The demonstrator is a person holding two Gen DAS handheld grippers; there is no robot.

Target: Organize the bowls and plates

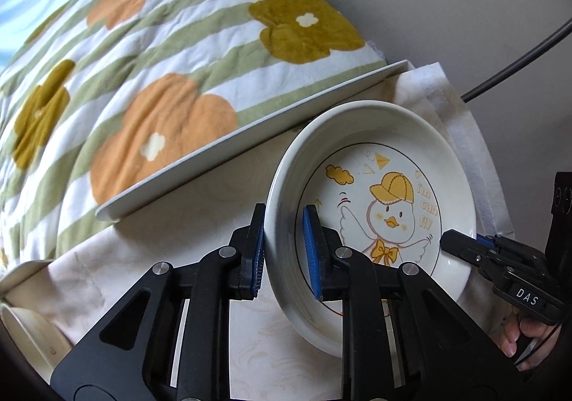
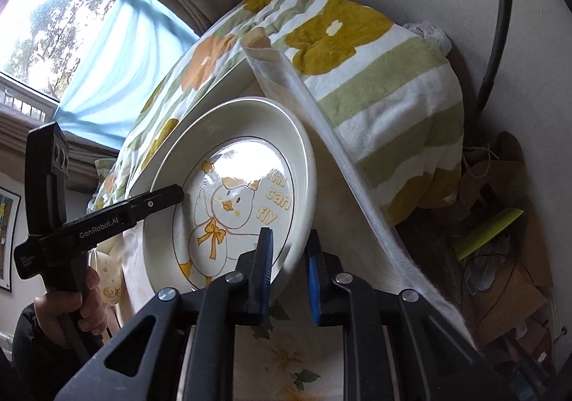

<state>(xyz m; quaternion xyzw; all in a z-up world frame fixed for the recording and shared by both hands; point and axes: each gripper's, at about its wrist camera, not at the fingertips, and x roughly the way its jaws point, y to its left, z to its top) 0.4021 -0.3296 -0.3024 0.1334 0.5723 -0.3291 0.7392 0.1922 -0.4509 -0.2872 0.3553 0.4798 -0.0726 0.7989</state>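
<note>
A cream deep plate (image 1: 386,186) with a yellow-capped duck and the words "i'm can fly" is held tilted above the cloth-covered table. My left gripper (image 1: 283,251) straddles its left rim, one blue pad outside and one inside, shut on it. My right gripper (image 2: 290,270) straddles the opposite rim of the same plate (image 2: 250,165) and grips it. The right gripper also shows in the left wrist view (image 1: 461,247), and the left gripper in the right wrist view (image 2: 168,197). A cream bowl (image 1: 25,340) sits at the lower left.
A white rectangular tray (image 1: 228,147) lies behind the plate. A striped flowered blanket (image 1: 150,54) is piled behind it. A black cable (image 1: 514,68) runs along the wall at right. Another duck-printed dish (image 2: 109,279) sits low at left.
</note>
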